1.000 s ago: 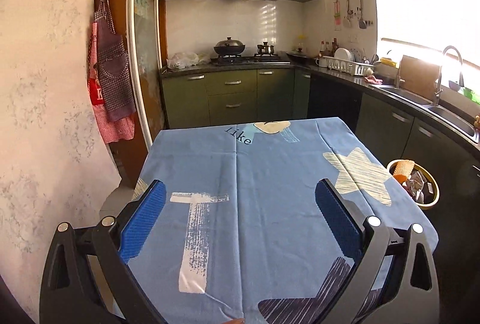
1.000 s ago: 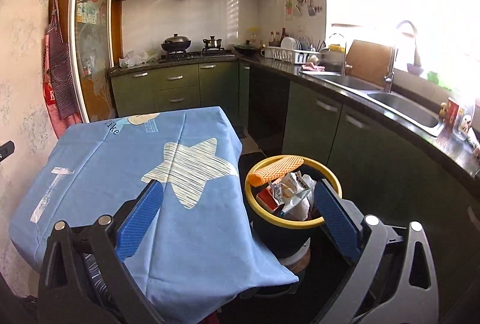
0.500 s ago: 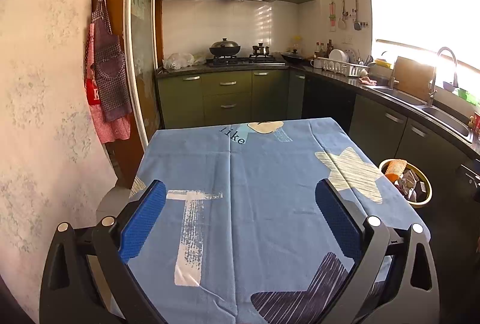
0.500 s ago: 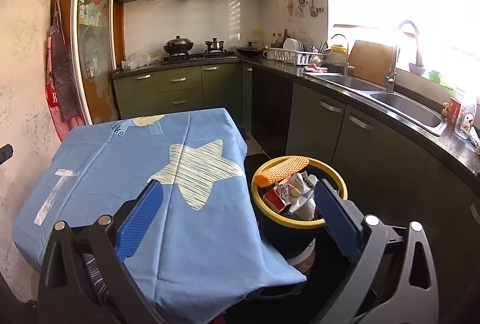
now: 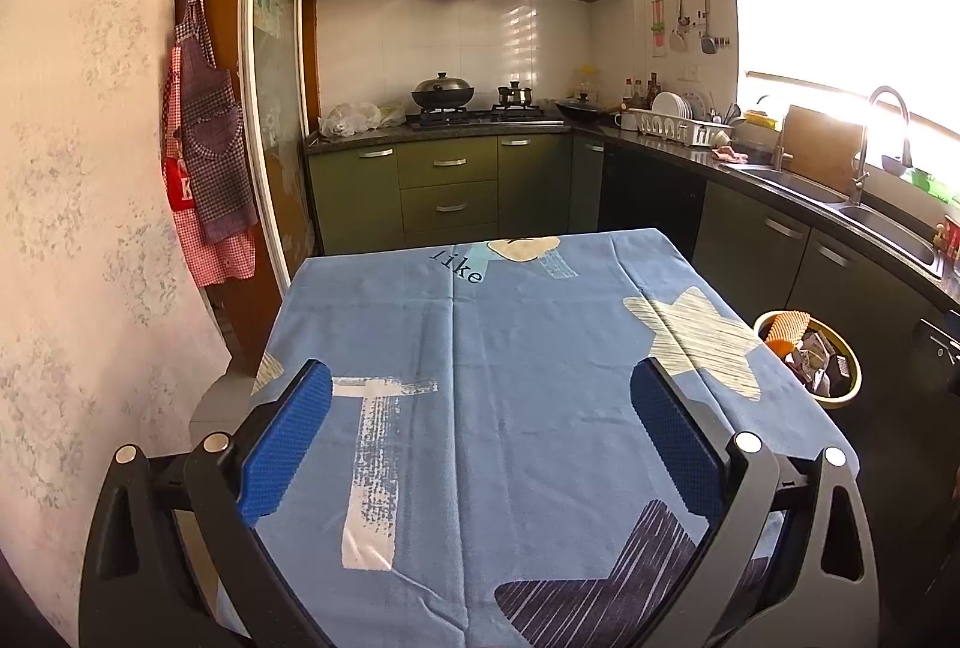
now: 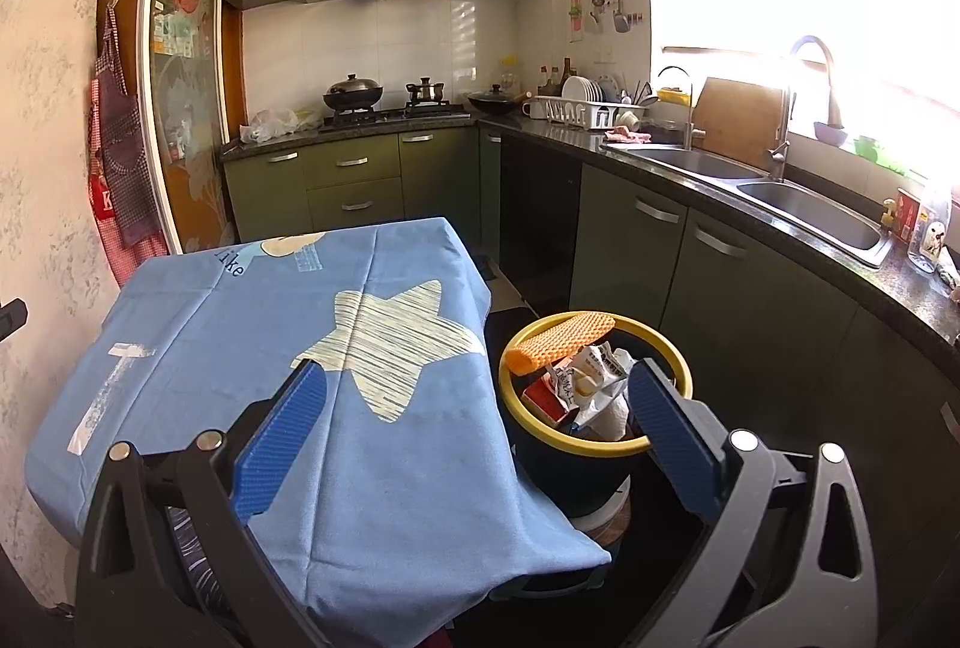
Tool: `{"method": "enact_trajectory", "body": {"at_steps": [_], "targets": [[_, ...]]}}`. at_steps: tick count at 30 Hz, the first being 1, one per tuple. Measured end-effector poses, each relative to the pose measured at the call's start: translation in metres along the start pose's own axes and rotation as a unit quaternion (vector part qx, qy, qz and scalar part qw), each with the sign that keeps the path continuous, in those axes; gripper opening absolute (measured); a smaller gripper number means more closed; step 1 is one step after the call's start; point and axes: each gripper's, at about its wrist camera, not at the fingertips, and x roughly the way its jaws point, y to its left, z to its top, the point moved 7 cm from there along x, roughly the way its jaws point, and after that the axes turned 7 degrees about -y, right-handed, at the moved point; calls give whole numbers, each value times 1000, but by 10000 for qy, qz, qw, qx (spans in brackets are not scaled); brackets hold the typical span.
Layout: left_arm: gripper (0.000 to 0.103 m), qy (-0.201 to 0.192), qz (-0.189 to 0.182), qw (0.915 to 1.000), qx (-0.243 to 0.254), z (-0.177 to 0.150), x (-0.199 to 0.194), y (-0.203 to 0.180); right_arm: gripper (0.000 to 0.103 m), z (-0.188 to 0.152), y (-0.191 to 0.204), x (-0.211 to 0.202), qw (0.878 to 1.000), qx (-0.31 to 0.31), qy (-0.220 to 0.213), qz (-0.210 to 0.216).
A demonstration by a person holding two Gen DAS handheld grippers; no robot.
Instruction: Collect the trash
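Note:
A dark bin with a yellow rim (image 6: 600,447) stands on the floor right of the table. It holds several pieces of trash: an orange mesh sponge (image 6: 561,339), crumpled white wrappers (image 6: 600,384) and a red carton (image 6: 543,399). The same bin (image 5: 843,396) shows at the right in the left wrist view. My right gripper (image 6: 474,408) is open above the table's right edge, its right finger in front of the bin. My left gripper (image 5: 480,420) is open over the blue tablecloth (image 5: 510,348), nothing between its blue pads.
The table (image 6: 252,324) carries a blue cloth with star prints. Green cabinets (image 5: 447,192) and a stove with pots (image 5: 444,93) line the back wall. A dark counter with a sink (image 6: 804,204) and dish rack (image 6: 585,111) runs along the right. Aprons (image 5: 207,156) hang on the left wall.
Both cameras have pulled back and risen slightly, so the table and bin look a little farther off. Both grippers stay open and hold nothing.

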Motion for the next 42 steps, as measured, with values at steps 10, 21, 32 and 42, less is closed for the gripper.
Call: {"method": "enact_trajectory", "body": {"at_steps": [10, 21, 32, 42], "targets": [[98, -9, 9, 10000, 6, 0, 0, 1, 96, 2, -1, 0, 10000, 19, 2, -5], [98, 18, 2, 10000, 32, 1, -1, 1, 96, 1, -2, 2, 10000, 28, 34, -1], [98, 45, -6, 10000, 38, 0, 1, 0, 96, 0, -2, 4, 10000, 46, 49, -16], [98, 64, -11, 10000, 44, -2, 3, -1, 96, -1, -1, 5, 10000, 42, 67, -20]]}}
